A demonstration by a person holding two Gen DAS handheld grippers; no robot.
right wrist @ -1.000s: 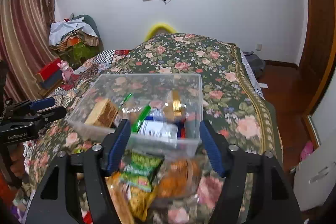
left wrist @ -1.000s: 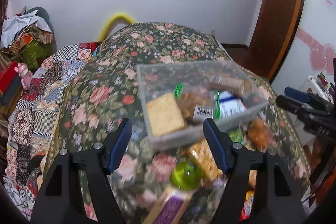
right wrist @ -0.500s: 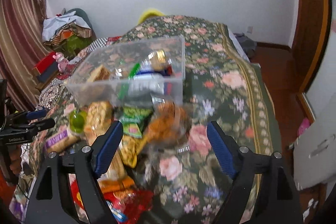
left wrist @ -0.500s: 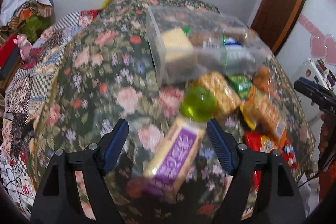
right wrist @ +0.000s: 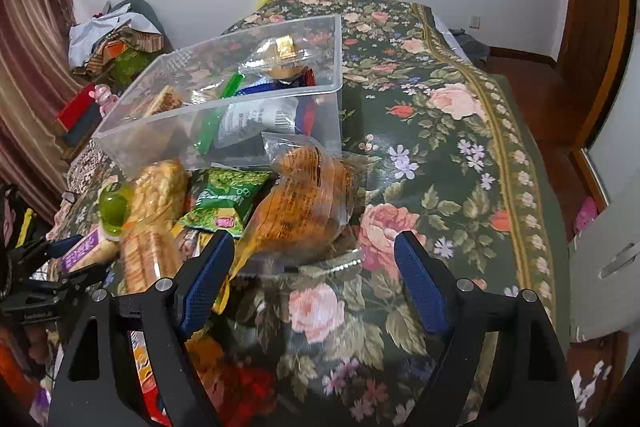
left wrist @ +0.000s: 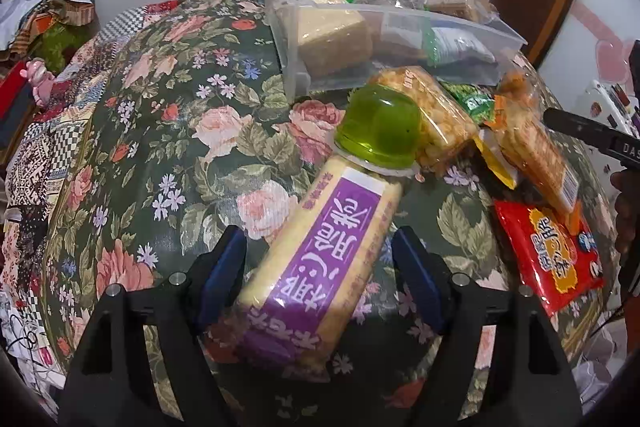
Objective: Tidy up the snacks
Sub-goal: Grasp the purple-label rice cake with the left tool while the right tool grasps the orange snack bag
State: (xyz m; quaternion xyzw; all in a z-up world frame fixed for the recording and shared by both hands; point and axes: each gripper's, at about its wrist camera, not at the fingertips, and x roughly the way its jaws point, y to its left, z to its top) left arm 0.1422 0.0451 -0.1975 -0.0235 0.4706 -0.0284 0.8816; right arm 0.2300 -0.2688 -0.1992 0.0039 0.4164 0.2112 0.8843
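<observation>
Covering the bed (right wrist: 448,155) is a dark floral spread, and on it, toward the far end, stands a clear plastic bin (right wrist: 224,107) already holding several wrapped snacks. Loose snacks lie heaped just in front of the bin's near wall. The right hand-held gripper (right wrist: 314,267) hangs wide open over a clear bag of orange pastries (right wrist: 308,203), whose near end lies between the two fingers without touching either. The left hand-held gripper (left wrist: 320,267) is likewise spread wide, straddling a long purple-labelled cracker pack (left wrist: 320,259) that points away toward the bin; a green jelly cup (left wrist: 378,127) sits at the pack's far end.
</observation>
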